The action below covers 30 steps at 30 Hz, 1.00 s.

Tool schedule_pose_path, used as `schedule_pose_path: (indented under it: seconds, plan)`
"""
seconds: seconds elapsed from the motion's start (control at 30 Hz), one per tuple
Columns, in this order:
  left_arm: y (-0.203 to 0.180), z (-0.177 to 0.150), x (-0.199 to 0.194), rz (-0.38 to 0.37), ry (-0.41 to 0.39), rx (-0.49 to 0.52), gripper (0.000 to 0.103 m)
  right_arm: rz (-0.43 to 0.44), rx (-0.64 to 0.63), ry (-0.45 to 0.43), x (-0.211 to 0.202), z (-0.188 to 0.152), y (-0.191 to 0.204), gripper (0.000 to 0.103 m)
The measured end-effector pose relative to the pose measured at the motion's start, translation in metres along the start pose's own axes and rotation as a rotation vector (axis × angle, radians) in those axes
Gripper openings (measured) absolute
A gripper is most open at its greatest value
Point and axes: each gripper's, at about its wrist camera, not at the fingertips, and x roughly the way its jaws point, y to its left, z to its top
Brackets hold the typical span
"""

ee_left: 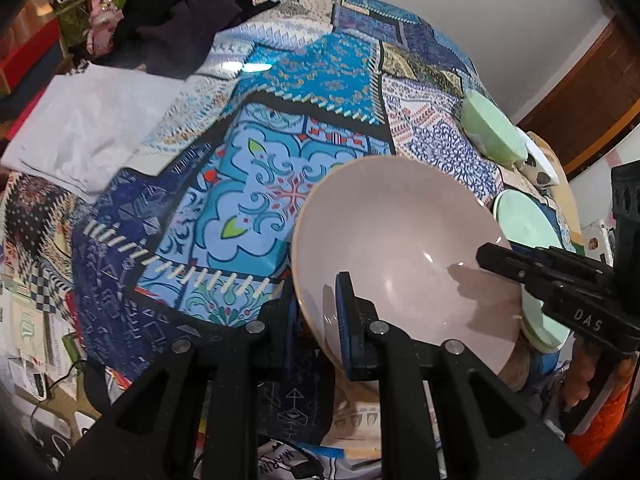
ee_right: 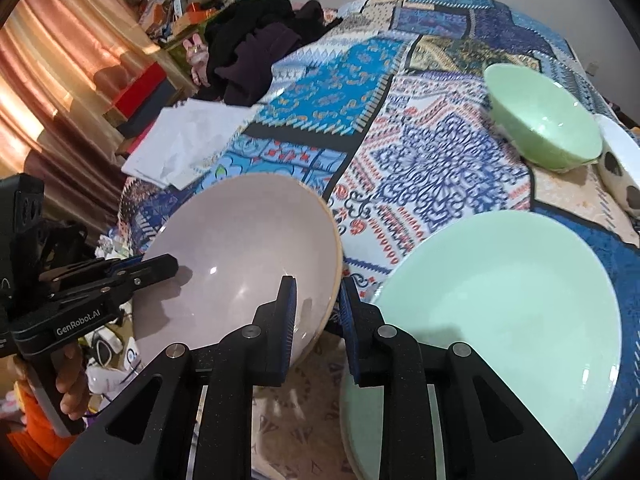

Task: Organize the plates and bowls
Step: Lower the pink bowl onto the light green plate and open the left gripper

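Note:
A pink bowl is held tilted above the patterned cloth by both grippers. My left gripper is shut on its near rim, one finger inside, one outside; it shows at the bowl's left edge in the right wrist view. My right gripper is shut on the bowl's right rim; it shows reaching in from the right in the left wrist view. A green plate lies just right of the bowl. A green bowl sits farther back.
A white bowl with dark spots sits beside the green bowl. A folded white cloth and dark clothes lie at the far left. The patchwork cloth covers the surface.

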Motion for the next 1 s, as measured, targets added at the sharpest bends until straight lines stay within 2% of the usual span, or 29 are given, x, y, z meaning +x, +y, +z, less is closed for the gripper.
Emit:
schedule_pose_path:
  seconds: [0.17, 0.27, 0.5, 0.73, 0.8, 1.0]
  plan:
    - [-0.006, 0.009, -0.02, 0.028, -0.045, 0.021, 0.016, -0.01, -0.008, -0.08, -0.03, 0.004, -0.008, 0.021]
    - [-0.015, 0.017, -0.036, 0.021, -0.08, 0.038, 0.016, -0.021, -0.005, -0.129, -0.049, 0.009, -0.017, 0.021]
    - [-0.056, 0.037, -0.061, 0.002, -0.158, 0.111, 0.017, -0.074, 0.002, -0.254, -0.096, 0.019, -0.043, 0.026]
    - [-0.105, 0.064, -0.059, -0.032, -0.203, 0.153, 0.034, -0.138, 0.023, -0.338, -0.127, 0.027, -0.079, 0.035]
    - [-0.117, 0.072, -0.054, -0.036, -0.206, 0.159, 0.043, -0.154, 0.034, -0.355, -0.132, 0.028, -0.091, 0.039]
    - [-0.154, 0.101, -0.035, -0.028, -0.211, 0.193, 0.055, -0.185, 0.08, -0.371, -0.134, 0.035, -0.13, 0.04]
